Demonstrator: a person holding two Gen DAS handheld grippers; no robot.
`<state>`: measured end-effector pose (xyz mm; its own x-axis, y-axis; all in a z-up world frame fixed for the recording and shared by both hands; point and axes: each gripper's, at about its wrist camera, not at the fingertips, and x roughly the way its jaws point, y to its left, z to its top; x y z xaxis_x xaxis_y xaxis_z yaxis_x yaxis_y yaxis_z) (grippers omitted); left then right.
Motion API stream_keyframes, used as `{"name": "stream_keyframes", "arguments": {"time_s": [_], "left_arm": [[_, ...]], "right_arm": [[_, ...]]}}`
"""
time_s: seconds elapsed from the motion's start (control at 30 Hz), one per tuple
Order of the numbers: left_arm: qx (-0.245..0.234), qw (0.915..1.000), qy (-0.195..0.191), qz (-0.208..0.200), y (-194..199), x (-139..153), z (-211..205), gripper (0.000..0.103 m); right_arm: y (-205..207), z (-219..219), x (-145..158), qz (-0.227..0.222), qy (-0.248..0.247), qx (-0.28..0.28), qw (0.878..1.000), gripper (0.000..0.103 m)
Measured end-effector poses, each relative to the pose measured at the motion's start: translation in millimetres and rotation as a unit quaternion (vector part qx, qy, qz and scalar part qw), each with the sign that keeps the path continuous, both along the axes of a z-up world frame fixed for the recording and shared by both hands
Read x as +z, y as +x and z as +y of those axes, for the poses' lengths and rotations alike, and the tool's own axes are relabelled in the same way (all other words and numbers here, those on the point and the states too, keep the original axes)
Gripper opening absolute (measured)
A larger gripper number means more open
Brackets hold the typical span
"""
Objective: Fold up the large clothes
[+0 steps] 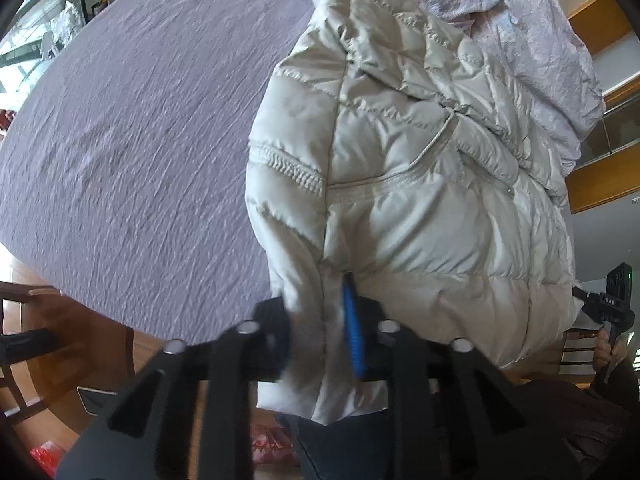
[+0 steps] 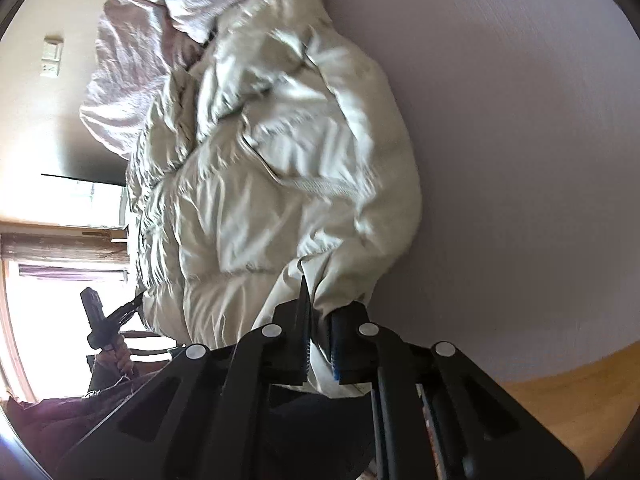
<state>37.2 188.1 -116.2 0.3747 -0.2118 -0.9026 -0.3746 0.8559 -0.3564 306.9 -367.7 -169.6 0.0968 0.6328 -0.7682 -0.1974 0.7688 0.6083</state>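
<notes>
**Both claws clamped on the hem of a cream puffer jacket**

Surface: a bed (image 1: 132, 128) under a lilac, crinkled sheet. It fills most of the left wrist view and the right half of the right wrist view.

Jacket (image 1: 400, 160): cream quilted puffer, lying on the sheet with its hem end toward the cameras and its collar end away. A zip line runs across the quilting, with a seam down the near part. The near edge hangs past the bed's edge.

Left claw (image 1: 320, 336): narrow, pinched on the jacket's near edge beside the seam. The blue pad of one finger (image 1: 354, 332) lies against the fabric, and cloth bunches between the two fingers and drops below them.

Right claw (image 2: 320, 340): likewise closed down on a fold of the jacket's hem. Cream fabric is squeezed between the black fingers and spills out under them. This view is smeared by motion.

Each claw turns up in the other's view at the far corner of the hem, a hand (image 2: 118, 356) wrapped around its handle.

Behind the jacket: a crumpled pale pink bedcover (image 1: 532, 40), heaped at the far end of the bed and touching the jacket's collar end.

Around: wooden floor (image 2: 560, 400) beside the bed, dark wooden chair (image 1: 24, 344) at the lower left of the left wrist view, bright window (image 2: 60, 288) at the left of the right wrist view.
</notes>
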Motion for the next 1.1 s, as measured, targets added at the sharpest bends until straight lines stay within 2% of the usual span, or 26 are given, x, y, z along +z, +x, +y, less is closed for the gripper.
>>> {"name": "stream_keyframes", "arguments": {"time_s": [0.1,0.27,0.43,0.6,0.9,1.1], "left_arm": [[-0.003,0.9999,0.006,-0.014,5,13,-1,0.01],[0.007,0.998,0.015,-0.06,17,47,7,0.009],[0.012,0.9925,0.044,-0.113,56,91,10,0.009],[0.017,0.9866,0.072,-0.146,100,120,19,0.009],[0.022,0.9808,0.103,-0.164,182,144,31,0.009],[0.032,0.9787,0.114,-0.167,232,151,37,0.009]], "right_arm": [[8,4,16,-0.027,-0.001,0.005,1.0,0.007],[27,9,42,-0.069,0.004,0.006,0.998,0.007],[58,20,71,-0.111,0.007,-0.008,0.994,0.007],[93,33,96,-0.14,0.0,-0.034,0.99,0.007],[155,52,115,-0.157,-0.029,-0.074,0.984,0.007],[191,61,131,-0.168,-0.031,-0.114,0.979,0.007]]}}
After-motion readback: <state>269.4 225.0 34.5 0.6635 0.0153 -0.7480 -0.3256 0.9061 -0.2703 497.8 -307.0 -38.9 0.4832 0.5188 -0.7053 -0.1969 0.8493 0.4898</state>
